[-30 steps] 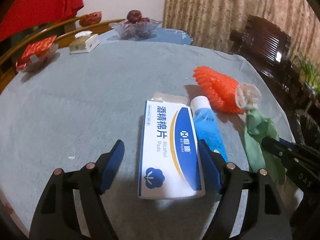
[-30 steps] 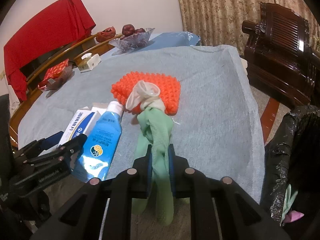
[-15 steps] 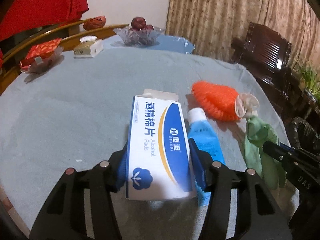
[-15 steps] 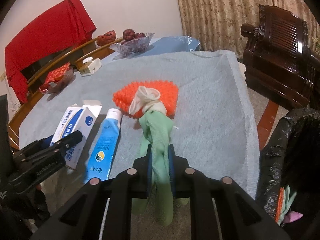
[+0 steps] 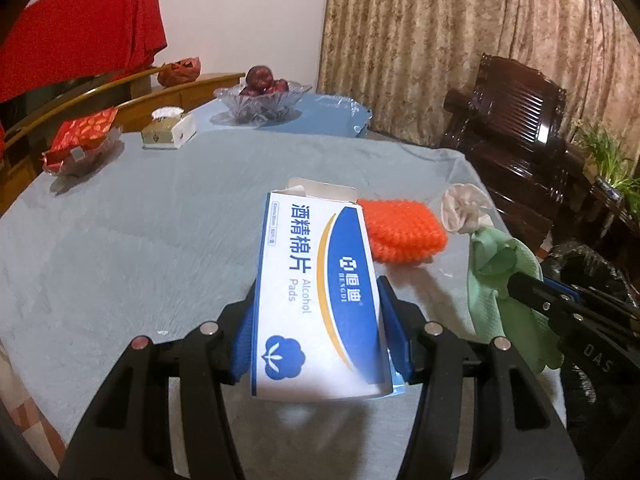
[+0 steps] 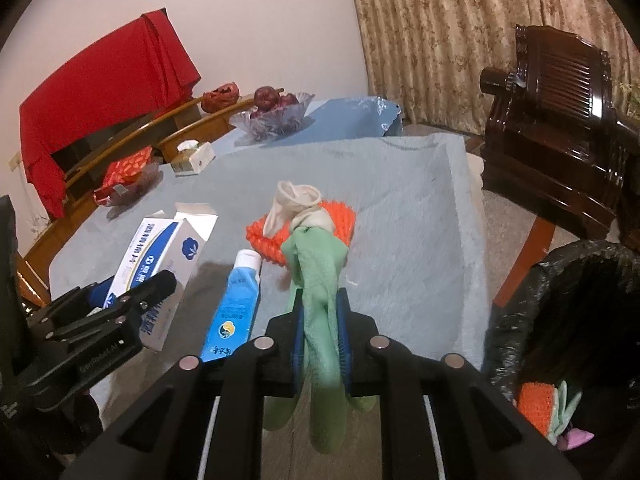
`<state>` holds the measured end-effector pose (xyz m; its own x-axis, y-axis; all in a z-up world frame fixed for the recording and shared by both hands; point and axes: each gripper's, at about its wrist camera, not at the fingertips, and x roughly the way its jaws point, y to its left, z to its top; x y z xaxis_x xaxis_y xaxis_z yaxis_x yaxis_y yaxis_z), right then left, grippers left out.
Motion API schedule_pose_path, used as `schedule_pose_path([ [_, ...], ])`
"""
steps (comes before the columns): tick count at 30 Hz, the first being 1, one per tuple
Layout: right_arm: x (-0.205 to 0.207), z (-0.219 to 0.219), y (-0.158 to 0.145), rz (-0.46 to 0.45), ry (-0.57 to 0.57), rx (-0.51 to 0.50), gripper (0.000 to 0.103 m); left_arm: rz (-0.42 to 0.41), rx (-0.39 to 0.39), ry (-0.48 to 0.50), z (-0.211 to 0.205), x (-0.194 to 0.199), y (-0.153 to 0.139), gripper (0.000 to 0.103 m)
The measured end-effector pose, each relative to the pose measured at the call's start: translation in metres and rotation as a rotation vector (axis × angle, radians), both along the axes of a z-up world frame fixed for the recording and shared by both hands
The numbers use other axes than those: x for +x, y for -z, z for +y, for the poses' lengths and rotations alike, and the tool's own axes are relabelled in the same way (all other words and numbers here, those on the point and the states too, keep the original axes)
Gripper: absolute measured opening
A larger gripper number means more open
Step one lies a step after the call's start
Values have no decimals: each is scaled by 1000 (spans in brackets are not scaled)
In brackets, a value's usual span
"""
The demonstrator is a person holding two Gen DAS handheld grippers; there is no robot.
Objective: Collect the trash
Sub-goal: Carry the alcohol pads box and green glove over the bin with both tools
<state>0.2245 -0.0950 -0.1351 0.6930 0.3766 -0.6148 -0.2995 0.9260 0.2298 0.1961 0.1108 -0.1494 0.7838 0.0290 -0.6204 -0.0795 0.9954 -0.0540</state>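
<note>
- Cardboard alcohol-pad box point(image 5: 320, 304), light, crushable: left gripper point(image 5: 320, 344) clamps its long sides, lifted above the table's near edge point(image 5: 120, 248).
- Green glove point(image 6: 320, 280), limp: right gripper point(image 6: 322, 340) pinches its middle, beside the black bin bag point(image 6: 560, 300).

Hides most of the orange bumpy scrubber point(image 5: 404, 236) behind the white-and-blue alcohol pad box point(image 5: 316, 300); cuts the black-lined trash bin point(image 6: 580, 320) at the frame edge.

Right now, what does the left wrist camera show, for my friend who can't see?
The left gripper holds a white-and-blue alcohol pads box above a grey-blue tablecloth. Behind it lies an orange scrubber.
</note>
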Motion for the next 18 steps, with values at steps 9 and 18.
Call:
schedule_pose_path([
  [9, -20, -20, -26, -49, 20, 31, 15, -35, -4, 23, -16, -11, -23, 53],
  [18, -46, -56, -60, -119, 77, 41, 15, -93, -2, 94, -53, -27, -55, 53],
])
